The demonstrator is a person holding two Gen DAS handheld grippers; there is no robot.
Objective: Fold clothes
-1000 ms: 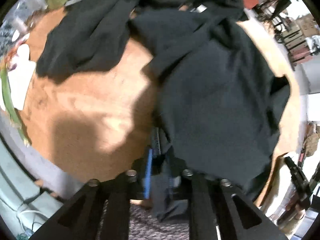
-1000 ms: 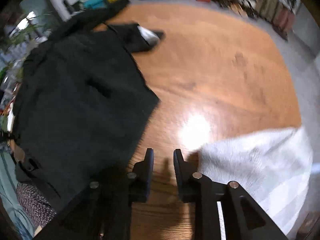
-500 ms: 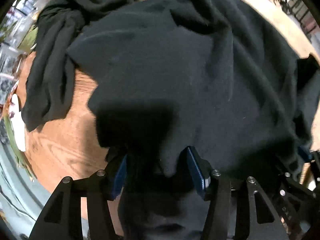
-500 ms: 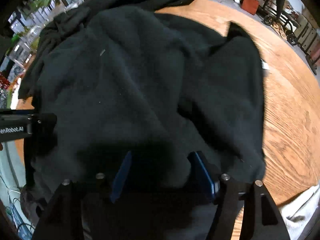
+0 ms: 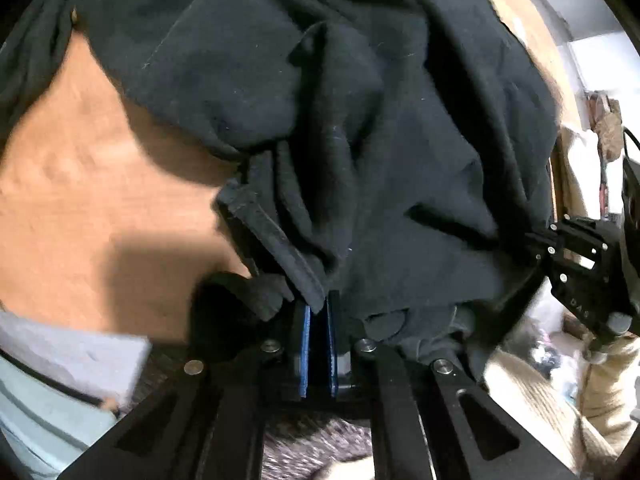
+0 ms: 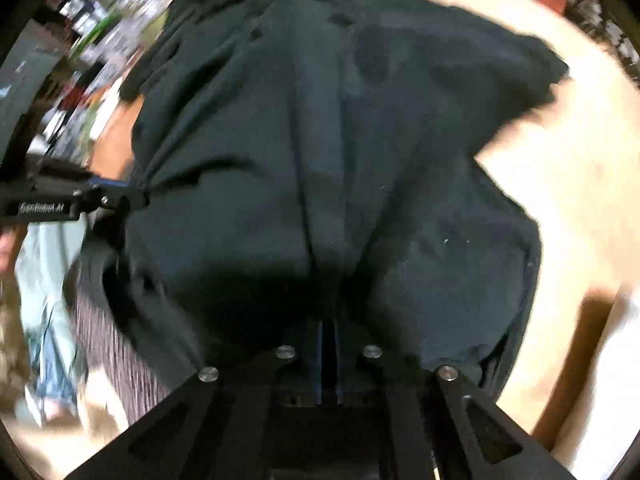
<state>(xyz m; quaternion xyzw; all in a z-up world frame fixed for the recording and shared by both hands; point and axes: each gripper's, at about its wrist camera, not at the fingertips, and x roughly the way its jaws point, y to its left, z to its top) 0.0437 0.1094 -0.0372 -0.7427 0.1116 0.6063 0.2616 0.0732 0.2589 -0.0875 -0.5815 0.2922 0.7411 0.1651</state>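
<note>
Both grippers pinching the black garment over the wooden table.
Left gripper closing on the hem (blue pads nearly together); right gripper clamped on bunched cloth; garment spreads ahead of both.

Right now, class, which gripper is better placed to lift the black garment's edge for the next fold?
Left gripper: it is closing on the black garment's stitched hem beside bare table. The right gripper pinches mid-cloth.
</note>
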